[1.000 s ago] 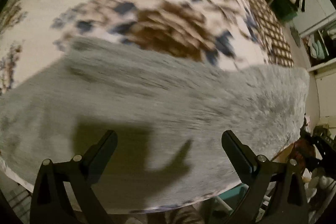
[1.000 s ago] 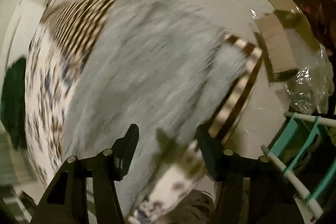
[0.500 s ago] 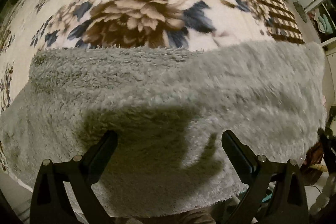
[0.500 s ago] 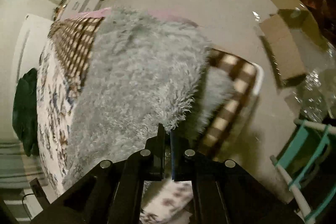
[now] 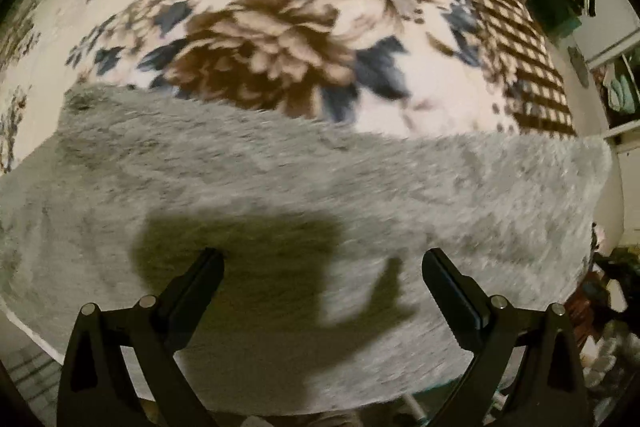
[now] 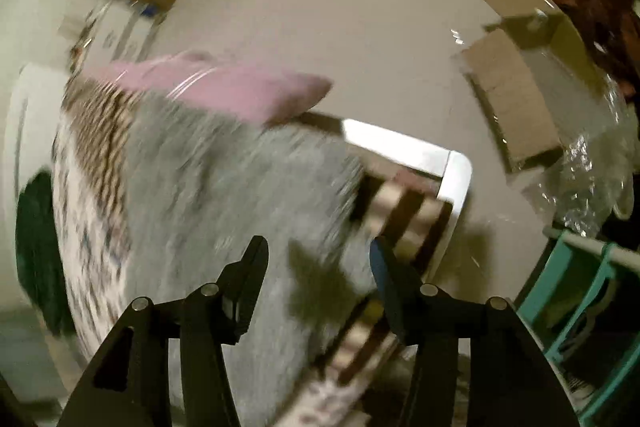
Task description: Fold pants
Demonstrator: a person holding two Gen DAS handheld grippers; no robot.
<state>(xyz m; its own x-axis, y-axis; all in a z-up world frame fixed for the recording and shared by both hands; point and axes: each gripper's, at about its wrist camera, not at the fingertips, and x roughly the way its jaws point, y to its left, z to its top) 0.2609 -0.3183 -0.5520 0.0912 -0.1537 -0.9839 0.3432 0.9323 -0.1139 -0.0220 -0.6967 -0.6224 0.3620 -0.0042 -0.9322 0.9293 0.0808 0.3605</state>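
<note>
We hold both claws spread apart, left claw [image 5: 322, 269] and right claw [image 6: 318, 253], above fluffy grey fleece pants [image 5: 320, 187] along the floral-blanketed bed's [image 5: 260, 7] near edge.

pants [image 5: 320, 187] spread on blanket [image 5: 280, 27], pillow [image 6: 240, 91] at their far end

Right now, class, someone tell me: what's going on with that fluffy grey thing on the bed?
A person is folding fuzzy grey pants laid across a floral blanket on a bed, working with a handheld tool in each hand. The left tool hangs open above the fabric, casting a shadow on it. The right tool is also open, over the end of the pants near the bed's corner. Neither grips the cloth at this moment. A pink pillow lies at the far end.
</note>
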